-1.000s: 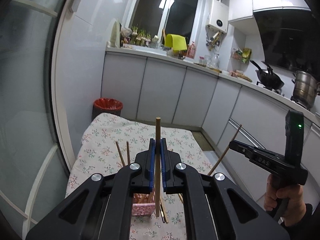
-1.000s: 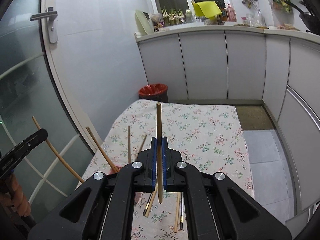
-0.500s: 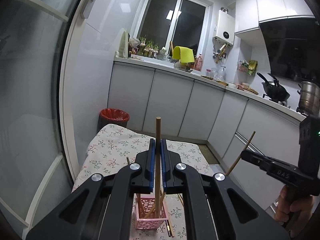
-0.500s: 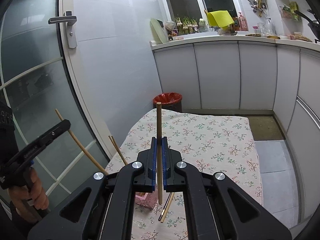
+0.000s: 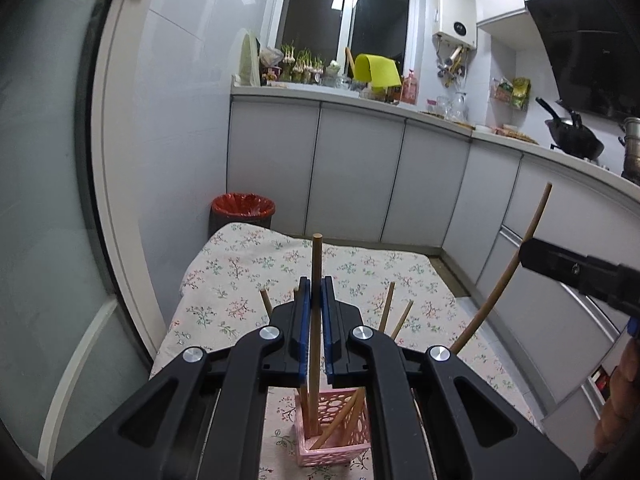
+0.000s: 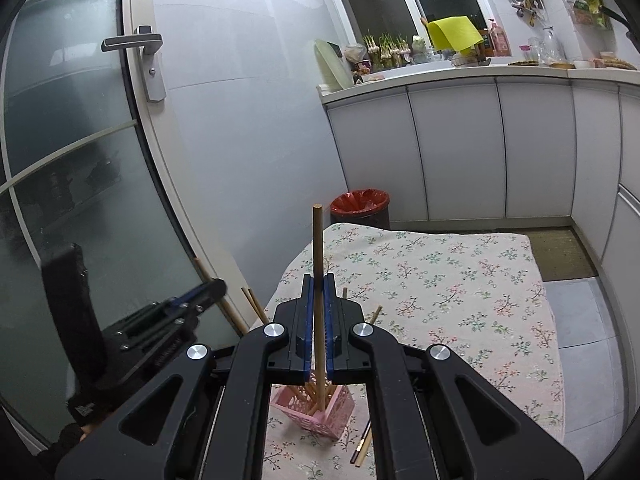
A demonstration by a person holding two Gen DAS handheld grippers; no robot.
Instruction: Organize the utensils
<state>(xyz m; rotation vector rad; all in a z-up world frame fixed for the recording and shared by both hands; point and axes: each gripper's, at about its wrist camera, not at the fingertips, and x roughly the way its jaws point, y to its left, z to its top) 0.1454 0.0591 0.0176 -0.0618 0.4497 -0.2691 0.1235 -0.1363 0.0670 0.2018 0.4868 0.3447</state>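
My left gripper (image 5: 316, 296) pinches a wooden chopstick (image 5: 316, 280) upright, low in the middle of the frame, its tip inside the pink basket (image 5: 344, 446). My right gripper (image 6: 319, 292) pinches another chopstick (image 6: 317, 264) above that basket.

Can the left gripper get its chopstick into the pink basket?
Probably yes. The left gripper holds its chopstick upright right above the pink basket, whose top is open despite a few chopsticks inside.
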